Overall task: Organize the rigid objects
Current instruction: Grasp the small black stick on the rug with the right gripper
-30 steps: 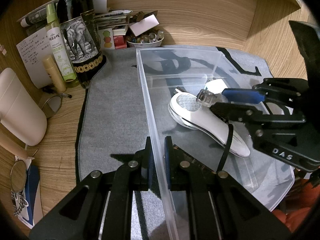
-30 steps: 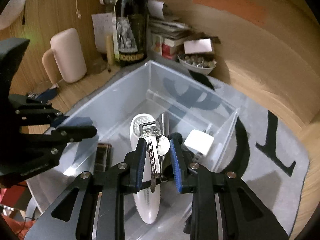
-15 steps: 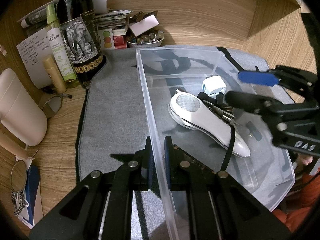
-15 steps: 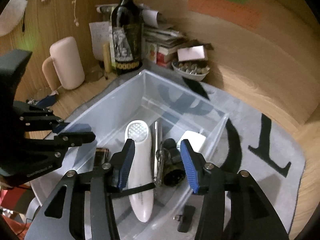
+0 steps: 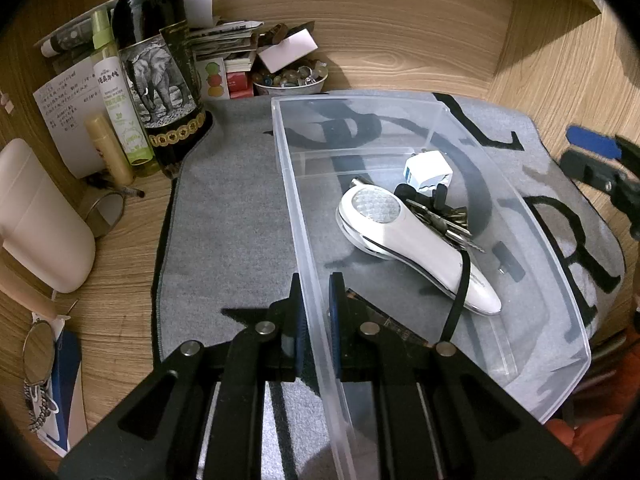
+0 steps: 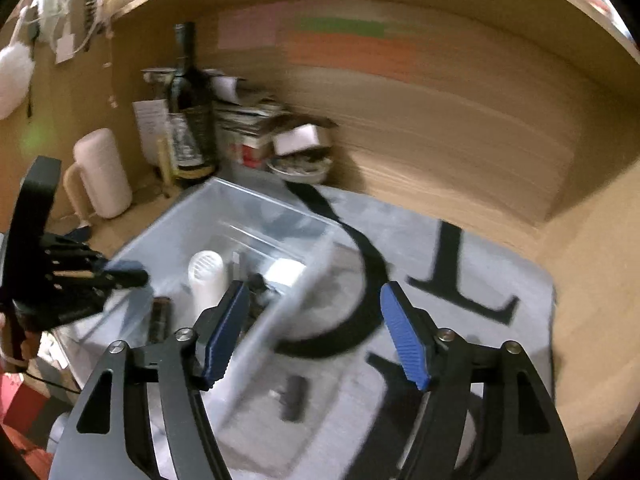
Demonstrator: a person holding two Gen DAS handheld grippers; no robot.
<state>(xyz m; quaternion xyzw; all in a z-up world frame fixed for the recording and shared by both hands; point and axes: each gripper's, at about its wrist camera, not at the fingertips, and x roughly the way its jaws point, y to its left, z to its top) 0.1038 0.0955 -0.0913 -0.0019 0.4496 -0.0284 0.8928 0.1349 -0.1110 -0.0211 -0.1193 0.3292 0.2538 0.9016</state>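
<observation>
Clear smooth plastic bin (image 5: 400,100) on matt grey felt-like mat (image 5: 232,208); glossy white handheld device (image 5: 404,240), seemingly plastic; wood-grain desk (image 5: 120,280) at nine o'clock

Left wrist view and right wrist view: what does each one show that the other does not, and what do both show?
Only the left wrist view shows the keys sharply, lying in the bin beside the white device, and the left gripper shut on the bin wall. Only the right wrist view shows the right gripper open and empty, and the coloured notes on the wall. Both show the bin, white device, bottle and grey mat.
</observation>
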